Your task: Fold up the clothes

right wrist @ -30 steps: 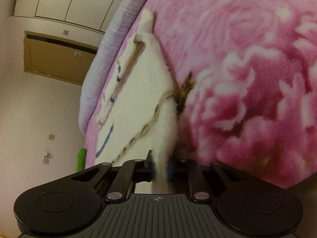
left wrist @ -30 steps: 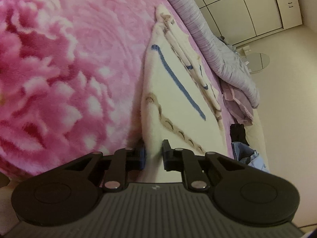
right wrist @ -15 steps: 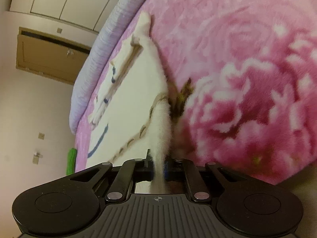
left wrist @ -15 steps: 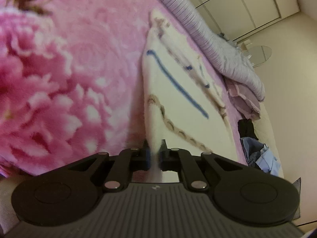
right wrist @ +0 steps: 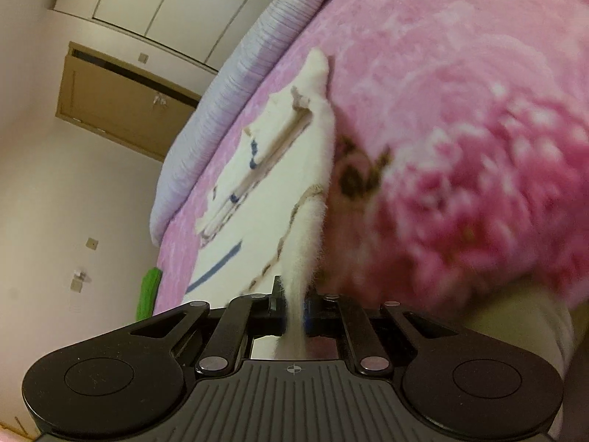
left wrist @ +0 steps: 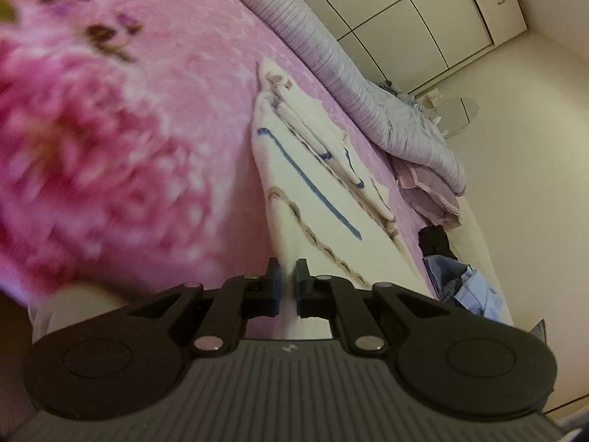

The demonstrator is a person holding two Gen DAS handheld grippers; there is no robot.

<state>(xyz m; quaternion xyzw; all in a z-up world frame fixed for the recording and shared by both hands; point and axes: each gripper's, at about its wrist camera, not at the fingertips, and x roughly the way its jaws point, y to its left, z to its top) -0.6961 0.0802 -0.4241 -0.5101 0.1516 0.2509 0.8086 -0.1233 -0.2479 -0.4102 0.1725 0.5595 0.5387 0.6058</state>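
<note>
Pink blanket [left wrist: 165, 118]; left gripper [left wrist: 286, 280], right gripper [right wrist: 292, 305] jaws both pinch cream garment [left wrist: 313, 173] edge.

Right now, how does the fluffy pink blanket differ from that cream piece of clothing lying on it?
The pink blanket is large, spread under everything and covered in rose prints; the cream garment is far smaller, plain apart from a blue line and a tan chain pattern. The blanket lies free, while the garment's near edge is pinched by the left gripper and the right gripper. Both look soft and fuzzy.
</note>
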